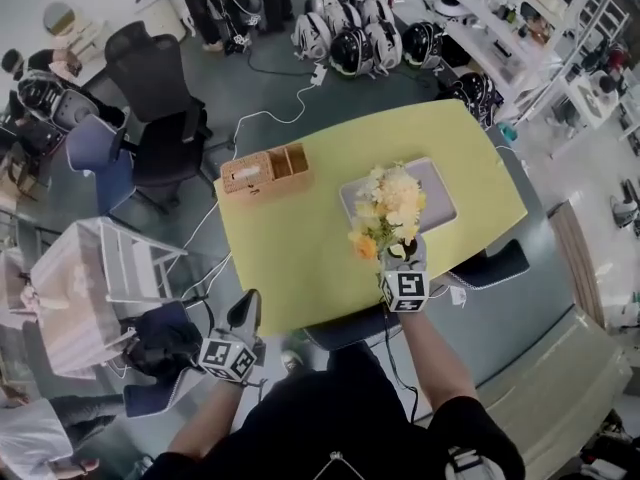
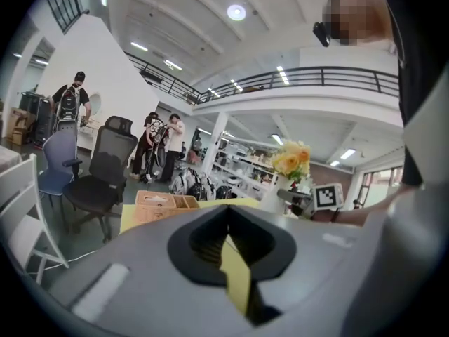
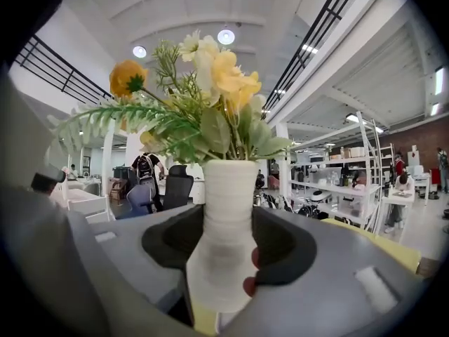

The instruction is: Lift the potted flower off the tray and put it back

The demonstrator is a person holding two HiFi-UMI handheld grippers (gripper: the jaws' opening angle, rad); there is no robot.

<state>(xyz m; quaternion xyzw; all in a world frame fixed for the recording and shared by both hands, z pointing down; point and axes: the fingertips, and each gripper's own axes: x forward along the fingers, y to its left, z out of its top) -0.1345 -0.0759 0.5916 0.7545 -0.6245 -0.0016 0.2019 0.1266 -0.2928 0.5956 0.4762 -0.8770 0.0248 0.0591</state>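
Right gripper [image 3: 221, 241] is clamped mid-body on the potted flower [image 3: 226, 177]; left gripper [image 2: 226, 223] has its jaws together, empty. I judge the ribbed white body rigid, probably light and top-heavy, so it is best held low.

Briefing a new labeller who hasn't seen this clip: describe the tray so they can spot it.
Find the yellow-green table in the middle of the head view. On its right half lies a flat grey tray, partly hidden behind the flowers that the right gripper holds up. Its only neighbour on the table is a tan wooden box with compartments, further left.
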